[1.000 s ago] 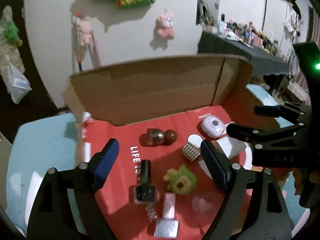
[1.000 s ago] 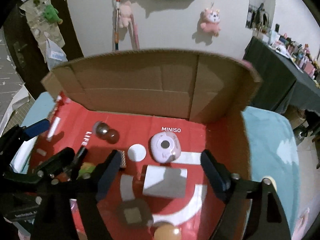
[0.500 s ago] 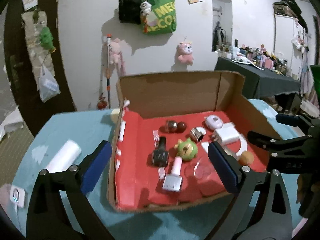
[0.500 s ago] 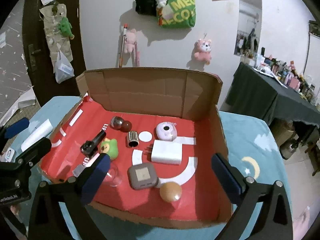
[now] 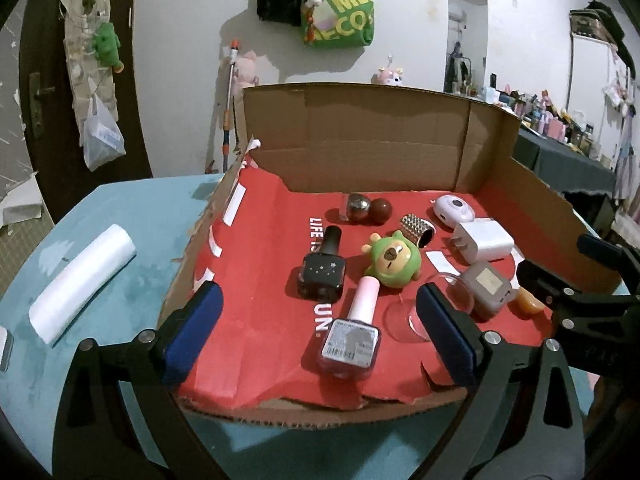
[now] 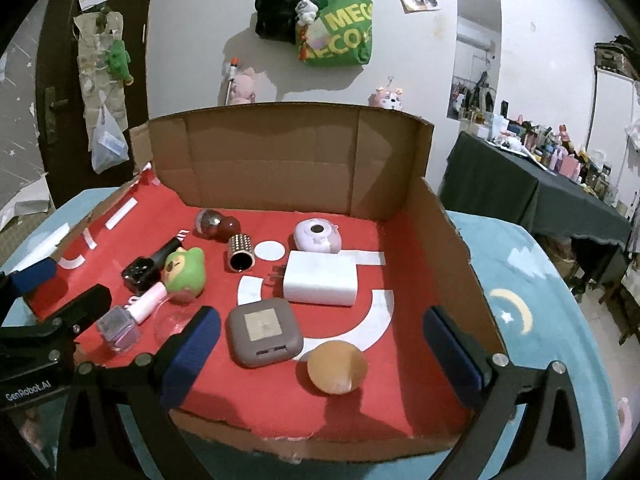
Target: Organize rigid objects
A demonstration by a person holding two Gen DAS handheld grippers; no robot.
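Observation:
An open cardboard box with a red floor holds several small items. My left gripper hovers open at its near left edge, over a pink nail polish bottle; its pads touch nothing. Beyond lie a black bottle, a green bear toy and a studded cylinder. My right gripper is open at the near right, above a grey square case and an orange lump. A white charger and a lilac round device sit farther in.
A silver ball and a red-brown ball rest by the box's back wall. A white roll lies on the teal tablecloth left of the box. A dark cluttered table stands to the right.
Both grippers drew back out of the box and their jaws widened. They have since come forward and lower toward its near edge. The items in the box have not shifted.

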